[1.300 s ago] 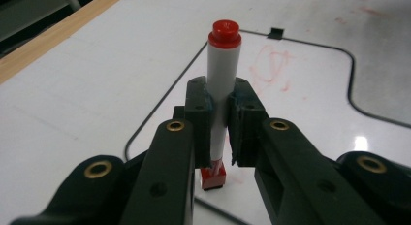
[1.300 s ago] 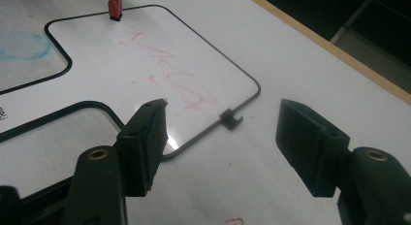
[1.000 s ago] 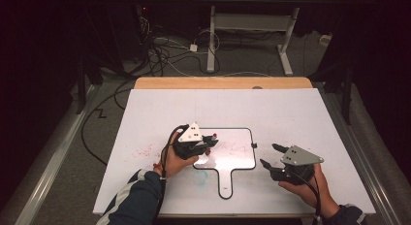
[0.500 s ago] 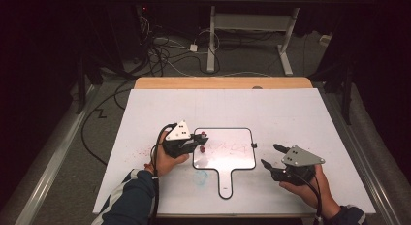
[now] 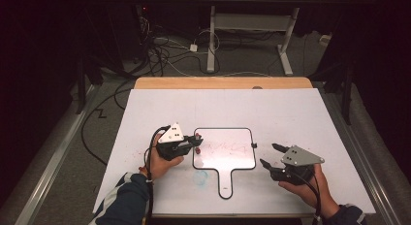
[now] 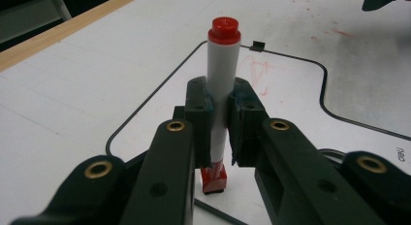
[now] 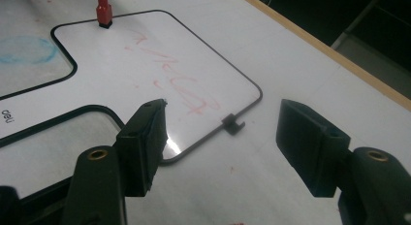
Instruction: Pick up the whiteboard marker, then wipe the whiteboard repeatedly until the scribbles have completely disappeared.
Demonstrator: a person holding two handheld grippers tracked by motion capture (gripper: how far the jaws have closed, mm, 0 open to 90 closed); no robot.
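A white marker (image 6: 222, 84) with red ends is clamped between the jaws of my left gripper (image 6: 220, 106), which is shut on it. In the high view that left gripper (image 5: 193, 143) sits at the left edge of a small handled whiteboard (image 5: 228, 159) bearing red scribbles. The marker's lower red end (image 7: 103, 12) stands at the whiteboard's (image 7: 121, 70) black rim; contact cannot be told. My right gripper (image 5: 270, 155) rests open just right of the board, nothing between its jaws. In its own view the right gripper (image 7: 220, 133) straddles the board's corner clip.
A white sheet (image 5: 291, 113) covers the table, with a wooden strip (image 5: 223, 83) along the far edge. A blue smudge (image 5: 200, 176) lies left of the board's handle. Cables and desk legs stand on the dark floor beyond.
My left gripper has slid left with the marker, from over the board's left part to its left edge. The right gripper has stayed put.
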